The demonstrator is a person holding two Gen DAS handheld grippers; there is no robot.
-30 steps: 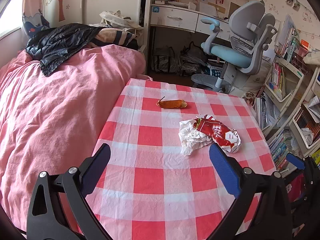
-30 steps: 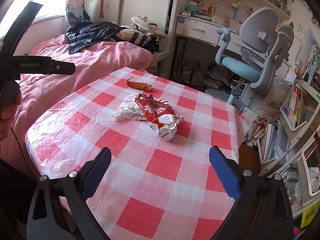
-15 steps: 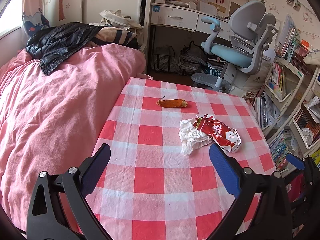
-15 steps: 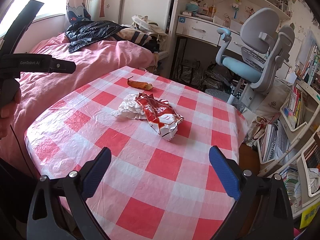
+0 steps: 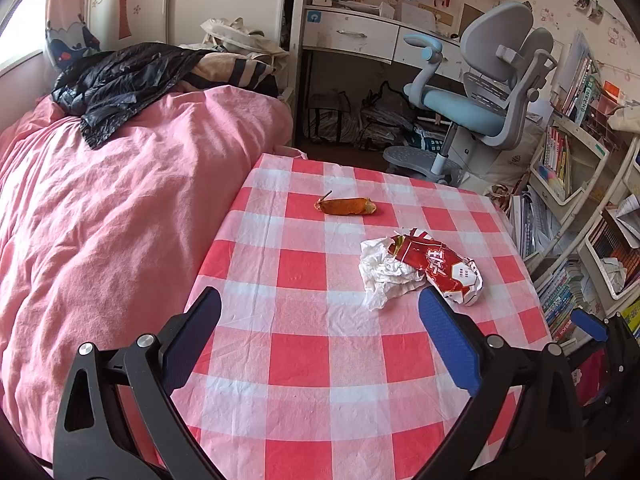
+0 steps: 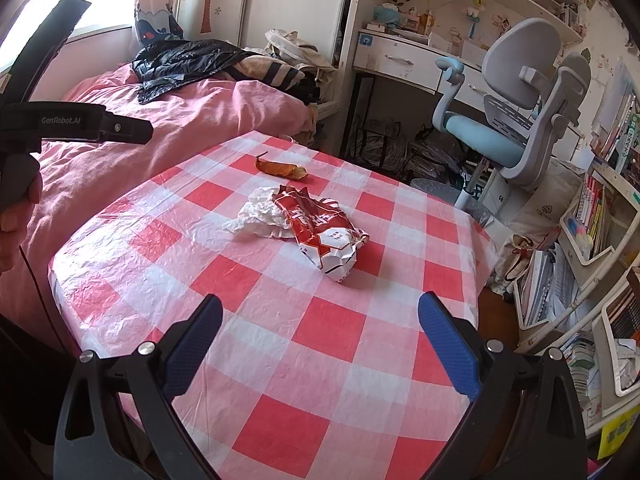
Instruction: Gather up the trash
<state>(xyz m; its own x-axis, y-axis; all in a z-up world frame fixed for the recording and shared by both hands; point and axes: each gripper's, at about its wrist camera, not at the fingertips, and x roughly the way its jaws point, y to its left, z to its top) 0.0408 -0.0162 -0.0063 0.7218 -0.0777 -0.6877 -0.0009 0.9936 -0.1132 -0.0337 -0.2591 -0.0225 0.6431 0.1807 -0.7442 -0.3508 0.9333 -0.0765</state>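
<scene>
A crumpled red-and-white snack wrapper (image 5: 444,266) lies on the red-checked tablecloth (image 5: 312,364), touching a crumpled white tissue (image 5: 382,272) on its left. An orange-brown peel (image 5: 346,206) lies farther back. My left gripper (image 5: 320,312) is open and empty, above the near table, short of the trash. In the right wrist view the wrapper (image 6: 324,228), tissue (image 6: 262,212) and peel (image 6: 282,169) lie ahead of my right gripper (image 6: 320,322), which is open and empty over the near table.
A bed with a pink duvet (image 5: 100,208) and a black jacket (image 5: 120,80) borders the table's left. A grey-blue desk chair (image 5: 480,108) and a white desk (image 5: 360,36) stand behind. Bookshelves (image 5: 576,184) crowd the right side. The left gripper's body (image 6: 52,124) shows at the right view's left edge.
</scene>
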